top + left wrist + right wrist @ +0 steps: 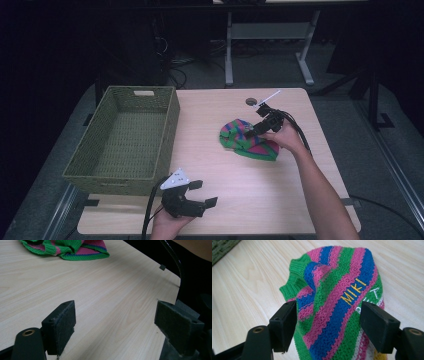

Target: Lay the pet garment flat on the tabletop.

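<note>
Striped knitwear, one piece [248, 139], lies right of the one woven basket [125, 137] on our worktop [280, 195]. Our right tongs [256, 129] straddle it, spread; our left tongs [203, 192] gape over bare wood near the front edge.

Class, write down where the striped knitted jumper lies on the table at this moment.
In the high view the striped jumper lies right of centre on the table, to the right of the green basket, with the right claw over it.
</note>
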